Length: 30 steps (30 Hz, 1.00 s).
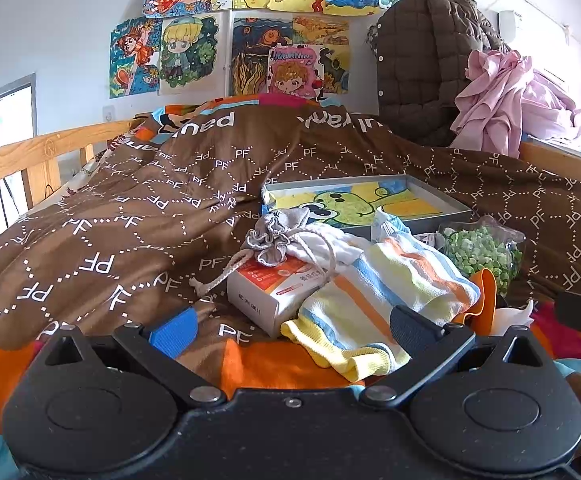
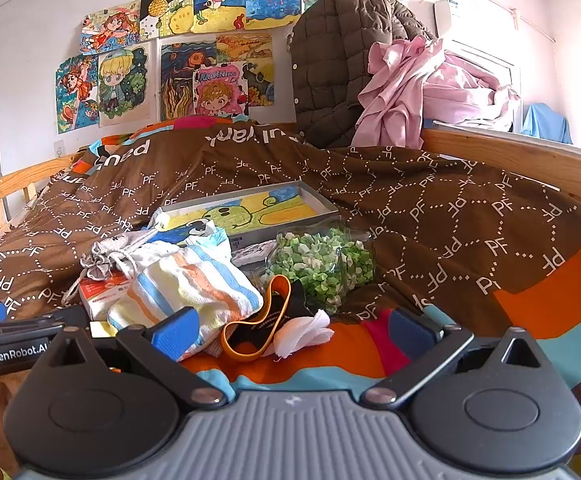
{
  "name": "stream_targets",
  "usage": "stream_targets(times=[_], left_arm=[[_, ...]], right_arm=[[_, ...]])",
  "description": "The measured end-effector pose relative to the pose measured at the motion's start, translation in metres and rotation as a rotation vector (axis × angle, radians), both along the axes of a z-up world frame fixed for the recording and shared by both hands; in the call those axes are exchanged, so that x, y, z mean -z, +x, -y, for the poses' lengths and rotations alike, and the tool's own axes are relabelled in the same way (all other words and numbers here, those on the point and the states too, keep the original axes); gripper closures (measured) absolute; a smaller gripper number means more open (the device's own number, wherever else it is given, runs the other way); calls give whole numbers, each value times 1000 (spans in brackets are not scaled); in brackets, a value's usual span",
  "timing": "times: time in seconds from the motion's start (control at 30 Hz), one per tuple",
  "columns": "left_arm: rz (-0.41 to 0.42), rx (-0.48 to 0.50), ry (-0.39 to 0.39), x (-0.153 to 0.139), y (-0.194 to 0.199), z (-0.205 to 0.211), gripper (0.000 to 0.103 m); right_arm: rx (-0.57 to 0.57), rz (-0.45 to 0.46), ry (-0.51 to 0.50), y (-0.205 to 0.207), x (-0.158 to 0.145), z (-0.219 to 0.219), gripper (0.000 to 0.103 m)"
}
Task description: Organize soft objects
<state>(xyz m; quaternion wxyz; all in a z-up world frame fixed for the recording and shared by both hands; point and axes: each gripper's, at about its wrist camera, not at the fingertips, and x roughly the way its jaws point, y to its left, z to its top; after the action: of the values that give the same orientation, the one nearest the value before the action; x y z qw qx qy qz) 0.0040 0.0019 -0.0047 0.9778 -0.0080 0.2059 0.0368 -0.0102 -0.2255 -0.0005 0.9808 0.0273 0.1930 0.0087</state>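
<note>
A striped towel (image 1: 374,300) (image 2: 194,284) in yellow, blue and orange lies in a heap on the brown bedspread (image 1: 138,216) (image 2: 450,216). A grey drawstring pouch (image 1: 270,240) (image 2: 102,258) rests on a white and orange box (image 1: 274,284) (image 2: 100,292) to its left. An orange-rimmed black item (image 2: 262,328) and a white tissue (image 2: 304,334) lie in front. My left gripper (image 1: 290,328) is open, its right finger at the towel's near edge. My right gripper (image 2: 290,330) is open around the orange-rimmed item and tissue.
A clear bag of green pieces (image 1: 484,254) (image 2: 322,268) sits right of the towel. Behind is a shallow grey box with a frog drawing (image 1: 366,200) (image 2: 250,210). A brown quilted coat (image 1: 422,72) and pink cloth (image 1: 510,104) pile up at the headboard. Wooden rails (image 1: 22,160) edge the bed.
</note>
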Motion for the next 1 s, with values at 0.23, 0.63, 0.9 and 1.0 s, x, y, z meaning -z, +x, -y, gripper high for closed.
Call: stream_targets(times=[0.23,0.63,0.9,1.0], left_arm=[[14,-3,9,0,-1,0,1],[22,-9,4,-2,-1,-1,1],[21,-4,0,-2,-1,0,1],[21,-4,3,-2,-1,0,1]], right_arm=[[1,0,1,0,0,-1,0],[-4,-5,0,0,1,-1,0],[-4,-11,2,0,2,0,0],[-4,-12,2,1,2,0,0]])
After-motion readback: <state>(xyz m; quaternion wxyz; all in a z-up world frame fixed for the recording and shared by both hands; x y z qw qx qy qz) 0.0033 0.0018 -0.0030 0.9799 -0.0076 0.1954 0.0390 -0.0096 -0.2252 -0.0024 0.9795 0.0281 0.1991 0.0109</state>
